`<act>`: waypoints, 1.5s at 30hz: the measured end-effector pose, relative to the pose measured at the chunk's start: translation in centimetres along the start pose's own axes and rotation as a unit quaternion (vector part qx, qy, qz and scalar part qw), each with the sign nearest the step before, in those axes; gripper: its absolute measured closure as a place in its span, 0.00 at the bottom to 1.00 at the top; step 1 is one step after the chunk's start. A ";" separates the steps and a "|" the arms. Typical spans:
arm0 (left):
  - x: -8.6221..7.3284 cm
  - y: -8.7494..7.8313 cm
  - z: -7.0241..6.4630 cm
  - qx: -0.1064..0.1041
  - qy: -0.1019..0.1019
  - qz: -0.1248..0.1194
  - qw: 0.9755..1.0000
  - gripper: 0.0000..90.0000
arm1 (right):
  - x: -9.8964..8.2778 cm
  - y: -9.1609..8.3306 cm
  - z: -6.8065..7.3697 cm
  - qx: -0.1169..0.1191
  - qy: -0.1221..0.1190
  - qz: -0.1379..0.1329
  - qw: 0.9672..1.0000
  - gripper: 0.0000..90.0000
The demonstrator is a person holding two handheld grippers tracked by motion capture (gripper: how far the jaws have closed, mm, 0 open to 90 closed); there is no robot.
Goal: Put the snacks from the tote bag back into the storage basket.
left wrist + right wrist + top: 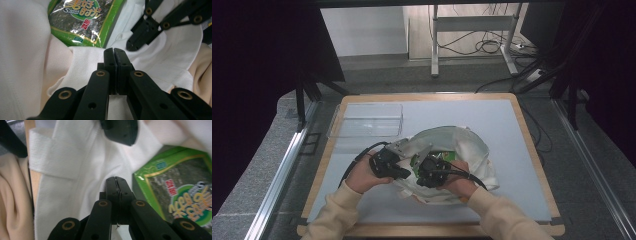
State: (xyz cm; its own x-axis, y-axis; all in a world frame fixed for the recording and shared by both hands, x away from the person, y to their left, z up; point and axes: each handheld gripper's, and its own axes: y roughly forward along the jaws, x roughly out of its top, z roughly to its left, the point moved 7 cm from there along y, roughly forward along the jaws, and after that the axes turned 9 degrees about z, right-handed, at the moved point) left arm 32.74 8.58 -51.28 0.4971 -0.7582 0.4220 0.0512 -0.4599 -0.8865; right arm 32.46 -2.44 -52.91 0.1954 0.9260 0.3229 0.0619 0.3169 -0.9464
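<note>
Jaws of both my grippers, left (114, 53) and right (116, 182), are pinched on the white bag (472, 150) beside the snack (82, 20), near the surface's front edge.

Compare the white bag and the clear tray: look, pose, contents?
The bag is soft, rumpled white cloth; the tray is rigid and clear. The bag holds a green snack pack; the tray looks empty. The bag lies by both grippers, the tray farther back left. Both rest on the table.
</note>
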 end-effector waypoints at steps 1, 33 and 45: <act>0.0 0.0 0.0 0.000 0.000 0.001 1.000 0.99 | 0.0 0.1 0.2 0.005 0.001 0.002 1.000 0.99; -0.1 -0.4 -0.2 -0.001 0.004 -0.003 1.000 0.98 | -1.8 -5.4 -6.2 -0.044 0.112 -0.060 0.991 0.96; 0.3 -2.8 0.2 0.029 -0.024 -0.072 0.997 0.53 | -2.5 -5.8 -7.3 -0.062 0.213 -0.074 0.972 0.45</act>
State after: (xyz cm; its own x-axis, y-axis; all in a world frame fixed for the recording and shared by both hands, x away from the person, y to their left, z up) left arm 32.90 9.76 -48.74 0.5220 -0.6619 0.5379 0.1750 -0.5342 -0.8271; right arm 38.78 -8.05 -48.25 0.5608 0.6957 0.4488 0.2316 0.3886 -0.8918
